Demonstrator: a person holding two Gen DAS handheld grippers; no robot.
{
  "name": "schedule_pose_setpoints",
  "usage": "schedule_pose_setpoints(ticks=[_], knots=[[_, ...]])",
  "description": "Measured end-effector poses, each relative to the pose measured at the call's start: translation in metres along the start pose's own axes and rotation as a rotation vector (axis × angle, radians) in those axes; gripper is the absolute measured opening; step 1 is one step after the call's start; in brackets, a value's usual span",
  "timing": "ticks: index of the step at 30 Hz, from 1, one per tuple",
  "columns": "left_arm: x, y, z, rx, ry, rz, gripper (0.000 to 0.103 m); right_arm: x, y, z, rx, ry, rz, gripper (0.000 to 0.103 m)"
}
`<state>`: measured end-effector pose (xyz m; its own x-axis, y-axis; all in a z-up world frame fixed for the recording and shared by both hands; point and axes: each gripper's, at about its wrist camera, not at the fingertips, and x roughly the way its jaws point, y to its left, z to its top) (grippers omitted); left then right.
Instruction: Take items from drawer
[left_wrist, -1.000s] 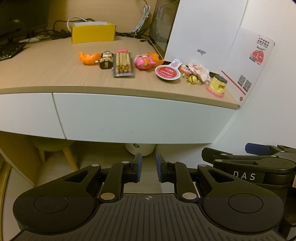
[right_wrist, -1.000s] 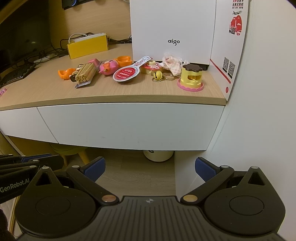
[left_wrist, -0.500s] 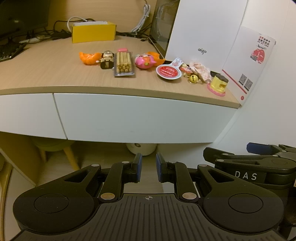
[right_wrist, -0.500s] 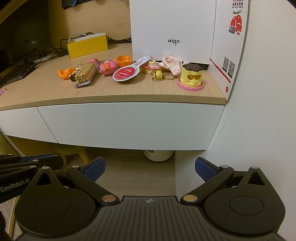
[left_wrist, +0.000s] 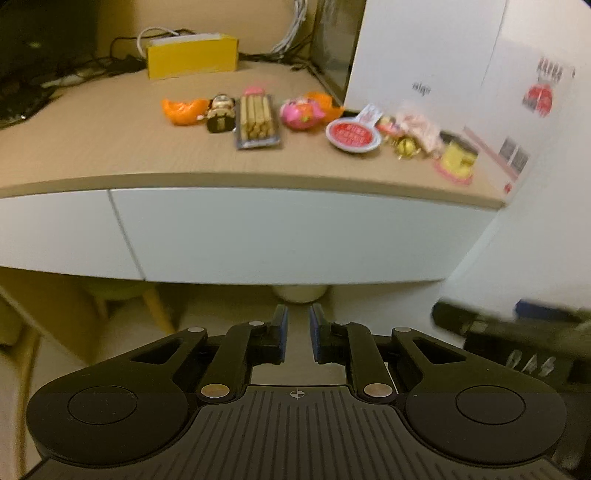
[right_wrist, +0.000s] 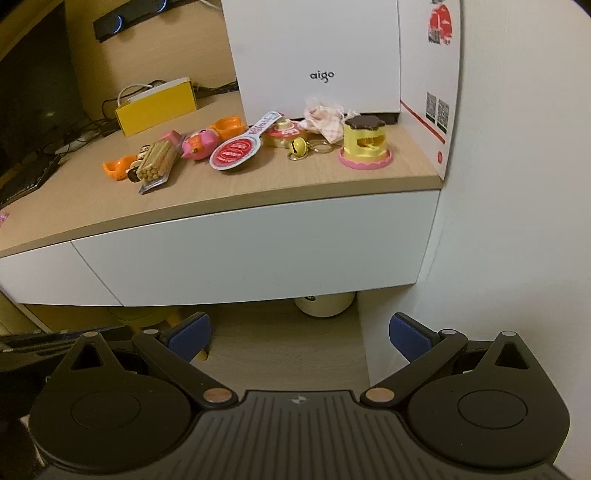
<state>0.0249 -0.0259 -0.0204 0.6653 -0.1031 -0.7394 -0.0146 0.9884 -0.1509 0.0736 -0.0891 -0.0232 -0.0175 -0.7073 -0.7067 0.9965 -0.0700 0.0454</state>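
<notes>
The white drawer front (left_wrist: 295, 236) under the wooden desktop is closed, and the right wrist view shows the same drawer front (right_wrist: 258, 258) closed too. My left gripper (left_wrist: 297, 334) hangs below and in front of it, fingers nearly together with nothing between them. My right gripper (right_wrist: 299, 336) is open and empty, also low in front of the drawer. Small items lie in a row on the desk: a pack of sticks (left_wrist: 256, 120), a pink pig toy (left_wrist: 301, 114), a red round tag (right_wrist: 236, 153), a gold bell (right_wrist: 298, 147), a yellow cake toy (right_wrist: 365, 147).
A white aigo box (right_wrist: 317, 55) stands behind the items, a yellow box (left_wrist: 192, 55) further back with cables. A second drawer front (left_wrist: 55, 236) is to the left. A white wall (right_wrist: 517, 184) closes the right side. A round cream object (right_wrist: 325, 304) sits on the floor under the desk.
Both grippers have shifted toward the desk, and the right view has tilted. The left view is now blurred by motion. The finger gaps of both are unchanged.
</notes>
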Motion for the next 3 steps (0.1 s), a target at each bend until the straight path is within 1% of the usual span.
schedule_pose_setpoints(ticks=[2, 3], knots=[[-0.001, 0.011, 0.006, -0.040, 0.008, -0.034, 0.016, 0.003, 0.001, -0.002, -0.004, 0.013, -0.006, 0.103], [-0.002, 0.017, 0.010, -0.050, 0.007, -0.031, 0.016, 0.004, 0.001, -0.002, -0.005, 0.023, -0.007, 0.103]])
